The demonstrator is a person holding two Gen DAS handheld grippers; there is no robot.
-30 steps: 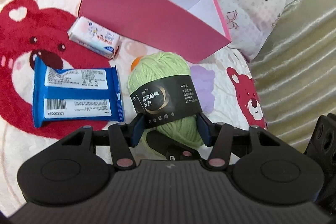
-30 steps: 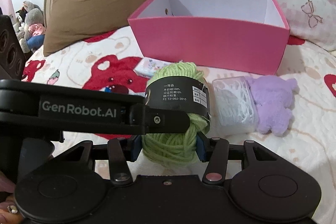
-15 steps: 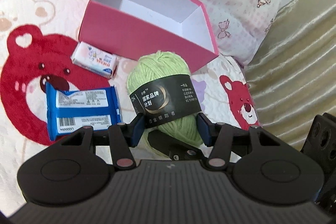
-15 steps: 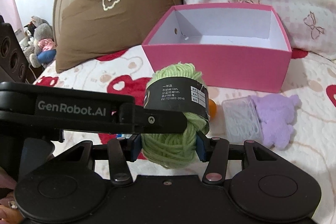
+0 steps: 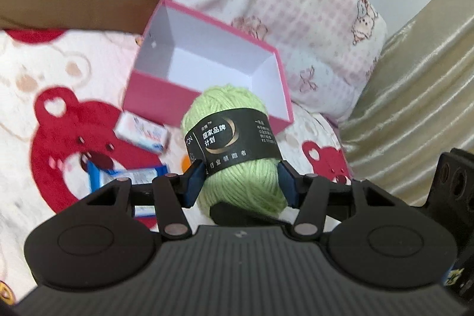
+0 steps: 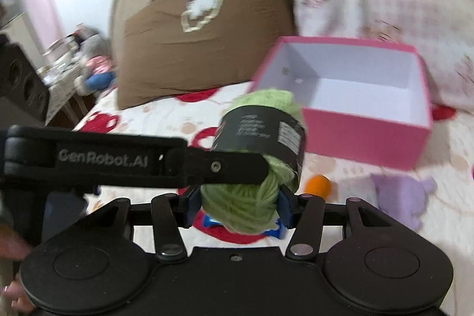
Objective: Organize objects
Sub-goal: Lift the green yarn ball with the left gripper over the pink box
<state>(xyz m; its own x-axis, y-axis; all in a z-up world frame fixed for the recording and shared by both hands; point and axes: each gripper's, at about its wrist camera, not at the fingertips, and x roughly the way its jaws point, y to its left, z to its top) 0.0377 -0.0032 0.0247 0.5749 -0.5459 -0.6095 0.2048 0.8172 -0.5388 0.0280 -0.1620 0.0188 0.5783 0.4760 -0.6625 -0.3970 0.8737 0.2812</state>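
Observation:
A green yarn ball with a black label is held in the air by both grippers at once. My left gripper is shut on its lower half. My right gripper is also shut on the yarn ball from the other side, and the left gripper's finger crosses in front of it. The open pink box with a white inside stands just behind the yarn; it also shows in the right wrist view, to the right and beyond.
On the bear-print blanket lie a white tissue pack, a blue packet, an orange ball and a purple plush. A brown pillow and a pink checked pillow stand behind the box.
Both grippers have lifted the yarn ball up off the blanket and toward the pink box. The box's inside now shows from higher up. The frames are blurred with motion.

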